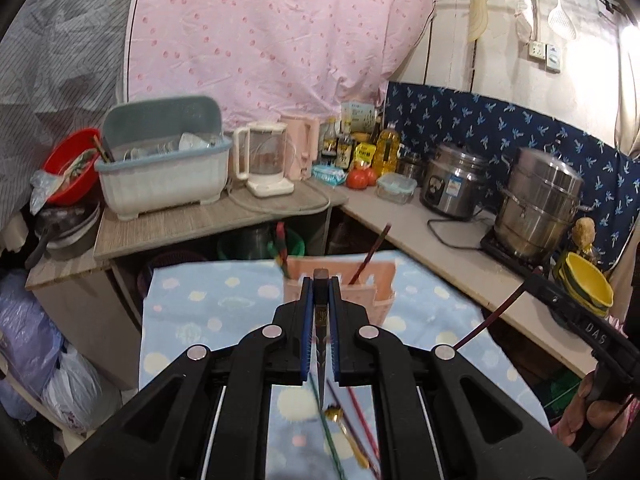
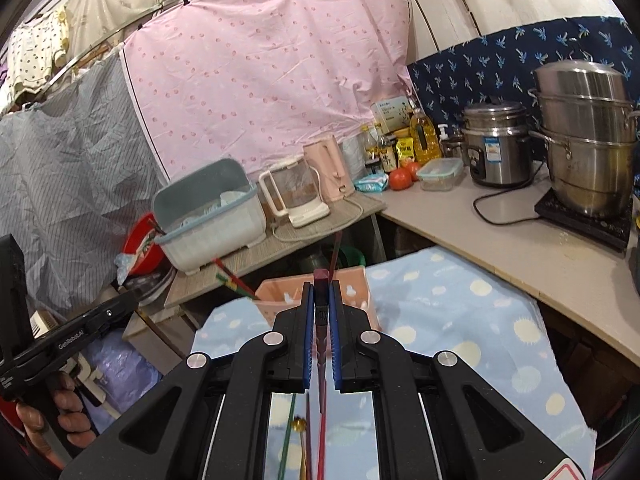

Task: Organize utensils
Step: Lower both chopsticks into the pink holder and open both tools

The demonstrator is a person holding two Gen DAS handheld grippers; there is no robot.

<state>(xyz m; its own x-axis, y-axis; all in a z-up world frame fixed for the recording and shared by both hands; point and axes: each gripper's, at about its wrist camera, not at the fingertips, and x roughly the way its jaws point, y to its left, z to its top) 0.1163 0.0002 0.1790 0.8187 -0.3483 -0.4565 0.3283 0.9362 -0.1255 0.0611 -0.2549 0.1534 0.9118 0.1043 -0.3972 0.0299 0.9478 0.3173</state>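
A pink utensil basket (image 1: pixel 362 280) stands at the far edge of a blue dotted cloth (image 1: pixel 208 320), with a few chopsticks standing in it. It also shows in the right wrist view (image 2: pixel 280 294). My left gripper (image 1: pixel 321 280) is shut on a dark chopstick (image 1: pixel 321 332), just in front of the basket. My right gripper (image 2: pixel 321 286) is shut on a dark red chopstick (image 2: pixel 321 344), also close before the basket. A green chopstick (image 1: pixel 326 432), a red chopstick (image 1: pixel 352 420) and a gold spoon (image 1: pixel 340 420) lie on the cloth under the left gripper.
A grey dish drainer (image 1: pixel 164 168), a blender jug (image 1: pixel 266 164) and bottles stand on the wooden counter behind. A rice cooker (image 1: pixel 454 184), a steel steamer pot (image 1: pixel 540 208) and yellow bowls (image 1: pixel 588 284) stand on the right counter. Bags (image 1: pixel 40 360) lie at left.
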